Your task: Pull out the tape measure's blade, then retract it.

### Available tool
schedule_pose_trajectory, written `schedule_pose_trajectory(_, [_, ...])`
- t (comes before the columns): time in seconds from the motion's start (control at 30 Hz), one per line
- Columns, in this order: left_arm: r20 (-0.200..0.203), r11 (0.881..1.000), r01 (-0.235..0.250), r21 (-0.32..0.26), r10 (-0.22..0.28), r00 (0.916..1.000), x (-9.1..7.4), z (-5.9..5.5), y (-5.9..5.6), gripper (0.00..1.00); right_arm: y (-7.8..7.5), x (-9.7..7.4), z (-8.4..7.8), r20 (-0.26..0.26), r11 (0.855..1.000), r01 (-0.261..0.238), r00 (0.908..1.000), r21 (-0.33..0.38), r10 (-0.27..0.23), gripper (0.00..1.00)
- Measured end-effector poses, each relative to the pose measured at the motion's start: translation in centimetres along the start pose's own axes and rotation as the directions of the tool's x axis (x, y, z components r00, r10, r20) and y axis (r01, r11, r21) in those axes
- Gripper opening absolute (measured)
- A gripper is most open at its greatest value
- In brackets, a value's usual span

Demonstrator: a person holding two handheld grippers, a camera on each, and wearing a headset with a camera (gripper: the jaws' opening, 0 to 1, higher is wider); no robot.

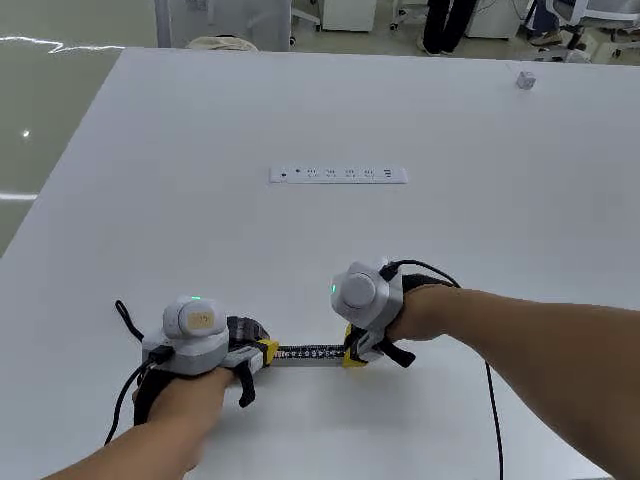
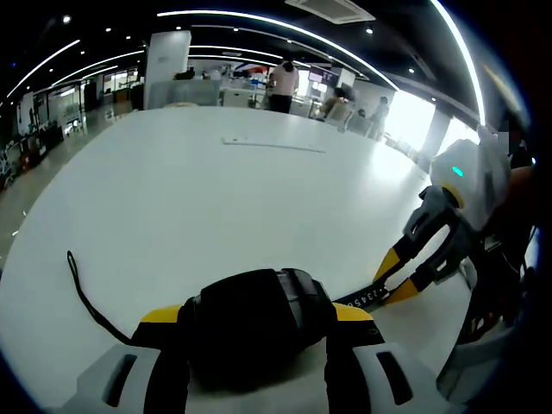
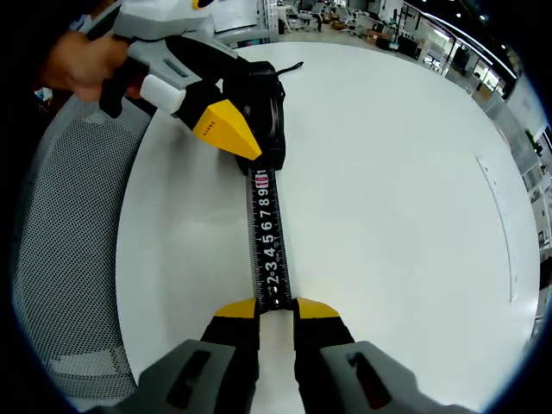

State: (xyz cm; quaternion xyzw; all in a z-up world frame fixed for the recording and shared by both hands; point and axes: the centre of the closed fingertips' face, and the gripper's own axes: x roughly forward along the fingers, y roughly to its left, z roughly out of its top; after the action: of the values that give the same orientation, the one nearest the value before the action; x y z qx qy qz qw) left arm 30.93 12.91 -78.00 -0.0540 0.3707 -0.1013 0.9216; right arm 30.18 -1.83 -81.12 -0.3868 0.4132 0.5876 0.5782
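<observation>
Holding tape measure [image 2: 254, 332], left hand-held gripper [image 2: 259, 314]; blade [image 3: 267, 237], right hand-held gripper [image 3: 276, 309].

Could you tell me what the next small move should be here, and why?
Probably draw the right gripper a little farther from the case, straight along the blade. It is shut on the blade's end, only a short length is out, and the left gripper clamps the case.

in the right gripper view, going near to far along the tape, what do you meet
right gripper shut on the blade's end → blade lying flat, numbers up → tape measure case, clamped by the left gripper
</observation>
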Motion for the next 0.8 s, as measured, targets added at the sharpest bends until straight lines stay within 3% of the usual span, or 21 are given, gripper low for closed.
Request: schedule_pose_trajectory(0.8, [0.002, 1.000, 0.003, -0.010, -0.003, 1.0000, 0.0, -0.1, 0.0, 0.61, 0.0, 0.5, 1.3, 0.006, 1.000, -0.008, 0.9999, -0.017, 0.009, 0.13])
